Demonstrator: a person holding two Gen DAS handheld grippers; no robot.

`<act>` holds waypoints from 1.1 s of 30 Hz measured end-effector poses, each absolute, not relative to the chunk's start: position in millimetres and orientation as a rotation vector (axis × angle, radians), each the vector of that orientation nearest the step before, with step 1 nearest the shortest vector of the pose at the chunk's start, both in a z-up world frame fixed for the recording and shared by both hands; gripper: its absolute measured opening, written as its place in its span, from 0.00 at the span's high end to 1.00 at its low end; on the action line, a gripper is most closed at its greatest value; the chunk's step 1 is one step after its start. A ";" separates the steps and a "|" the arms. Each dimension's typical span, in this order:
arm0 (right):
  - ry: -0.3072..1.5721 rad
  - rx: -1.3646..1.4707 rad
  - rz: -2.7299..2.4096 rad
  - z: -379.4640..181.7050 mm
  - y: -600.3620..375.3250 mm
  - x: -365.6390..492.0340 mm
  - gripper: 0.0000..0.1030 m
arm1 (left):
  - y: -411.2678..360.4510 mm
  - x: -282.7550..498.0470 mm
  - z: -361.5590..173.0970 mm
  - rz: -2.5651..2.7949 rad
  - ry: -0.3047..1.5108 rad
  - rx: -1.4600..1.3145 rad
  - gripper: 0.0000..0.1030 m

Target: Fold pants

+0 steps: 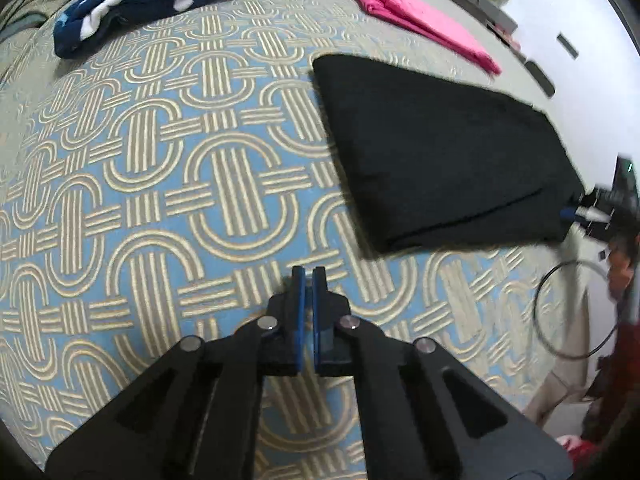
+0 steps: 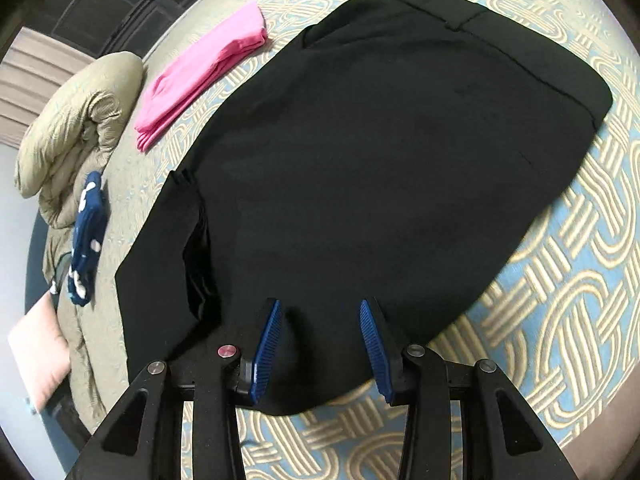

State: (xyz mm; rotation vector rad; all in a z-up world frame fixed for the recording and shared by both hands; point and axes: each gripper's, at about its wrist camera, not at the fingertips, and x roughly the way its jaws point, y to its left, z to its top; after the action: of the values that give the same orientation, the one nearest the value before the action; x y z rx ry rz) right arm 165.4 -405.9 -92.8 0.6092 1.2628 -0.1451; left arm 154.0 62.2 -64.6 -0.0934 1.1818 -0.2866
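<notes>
The black pants [image 1: 436, 152] lie folded into a flat block on the patterned bedspread [image 1: 160, 200]. My left gripper [image 1: 308, 272] is shut and empty, hovering over bare bedspread a short way in front of the pants' near edge. In the right wrist view the pants [image 2: 380, 152] fill the middle. My right gripper [image 2: 320, 306] is open, its blue pads [image 2: 266, 344] over the pants' near edge, holding nothing. It also shows at the far right of the left wrist view [image 1: 588, 210], at the pants' corner.
A folded pink garment [image 1: 420, 20] [image 2: 200, 68] lies beyond the pants. A navy star-print cloth [image 1: 148, 0] [image 2: 86, 240] and an olive quilt [image 2: 80, 128] lie at the bed's far side. A black cable loop [image 1: 572, 308] hangs off the bed edge.
</notes>
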 end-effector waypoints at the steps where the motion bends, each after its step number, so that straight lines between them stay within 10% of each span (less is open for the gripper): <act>1: 1.263 0.601 -0.142 -92.5 -405.4 163.8 0.59 | 58.3 154.1 -61.6 -0.290 1.167 -0.082 0.98; 11: 1.224 0.613 -0.158 -88.7 -420.8 151.8 0.59 | -44.5 192.2 -31.4 -0.453 1.041 0.143 0.56; 33: 1.092 0.594 -0.389 -85.8 -487.2 135.4 0.47 | -121.4 228.6 -70.2 -0.488 1.147 0.185 0.46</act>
State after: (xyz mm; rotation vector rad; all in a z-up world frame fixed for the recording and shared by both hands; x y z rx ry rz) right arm 135.4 -487.2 -85.8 0.5940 1.0924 -0.3890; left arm 228.6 -121.4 -70.2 0.1851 1.1474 -0.4875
